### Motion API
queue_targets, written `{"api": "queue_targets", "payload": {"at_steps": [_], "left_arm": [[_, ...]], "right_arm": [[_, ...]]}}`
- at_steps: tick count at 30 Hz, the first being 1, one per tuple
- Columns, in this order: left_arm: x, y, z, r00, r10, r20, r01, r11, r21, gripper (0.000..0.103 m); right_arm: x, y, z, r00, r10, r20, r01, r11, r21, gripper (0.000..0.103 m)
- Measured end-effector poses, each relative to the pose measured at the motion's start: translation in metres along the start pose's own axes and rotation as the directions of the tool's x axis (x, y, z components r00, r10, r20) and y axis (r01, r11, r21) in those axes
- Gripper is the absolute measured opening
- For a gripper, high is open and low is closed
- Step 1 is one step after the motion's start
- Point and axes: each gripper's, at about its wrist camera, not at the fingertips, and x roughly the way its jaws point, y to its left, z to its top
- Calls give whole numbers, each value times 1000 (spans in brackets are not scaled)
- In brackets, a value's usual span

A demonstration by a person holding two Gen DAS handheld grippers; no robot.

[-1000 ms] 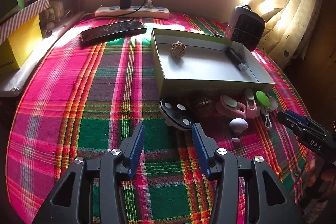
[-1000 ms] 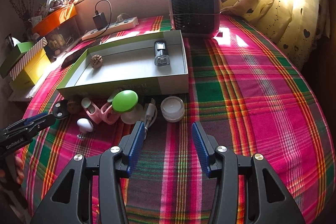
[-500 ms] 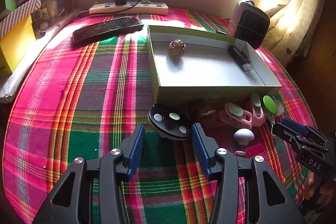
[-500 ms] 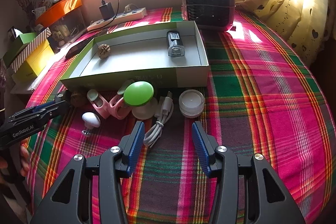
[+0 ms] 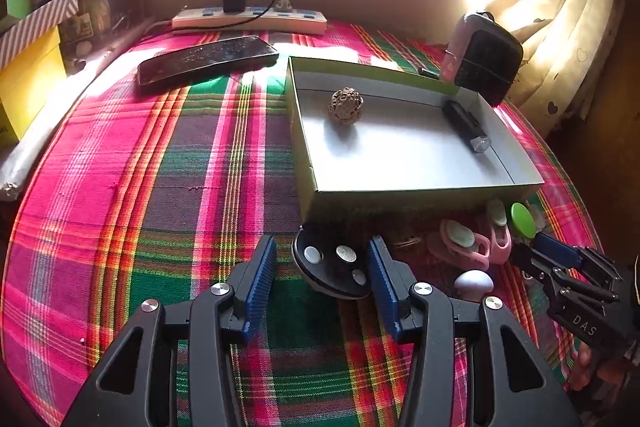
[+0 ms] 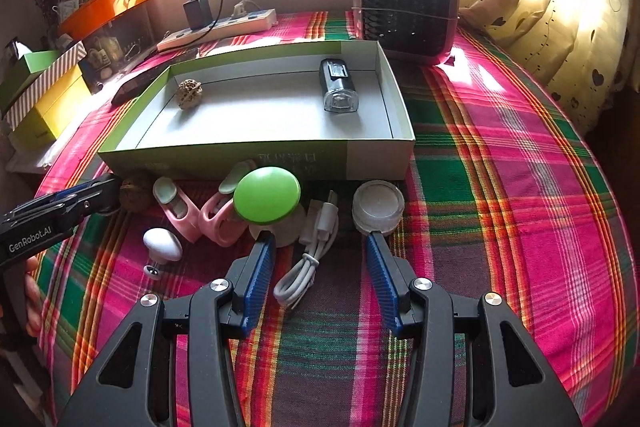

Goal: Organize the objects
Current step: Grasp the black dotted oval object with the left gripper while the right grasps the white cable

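Between the left hand-held gripper's [image 5: 322, 269] parted ribbed pads, a round black disc [image 5: 334, 263]; right hand-held gripper [image 6: 320, 267] likewise parted.

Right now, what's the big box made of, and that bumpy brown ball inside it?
The box looks like matte cardboard: thin folded walls, green printed outside, plain grey inside. The bumpy ball seems to be a dried walnut shell or carved wood, dull brown with deep wrinkles; the pictures can't settle which.

Your right finger [image 5: 384, 283] hides the black disc's [image 5: 332, 267] right edge. The box wall [image 6: 256, 163] hides part of the pink clips [image 6: 216, 215], its printed lettering too blurred to read. The walnut [image 5: 406, 241] sits in deep shadow.
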Motion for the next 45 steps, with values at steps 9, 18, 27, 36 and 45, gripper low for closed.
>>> {"api": "queue_targets", "payload": {"at_steps": [9,18,27,36,45], "left_arm": [[1,2,0,1000,-3,13,3,1000,2,45],[0,5,0,1000,-13,16,13,1000,-16,41],[0,4,0,1000,-8,16,8,1000,-10,40],[-1,5,0,1000,11,18,-11,1000,-13,32],[0,8,0,1000,20,23,-20,1000,-14,28]], "right_arm": [[3,0,3,1000,-8,0,8,1000,-6,48],[1,-4,3,1000,1,4,-1,1000,6,29],[2,-1,3,1000,-17,0,17,999,-29,24],[1,-4,3,1000,-16,1,16,1000,-21,19],[1,-4,3,1000,-20,1,20,1000,-24,19]]}}
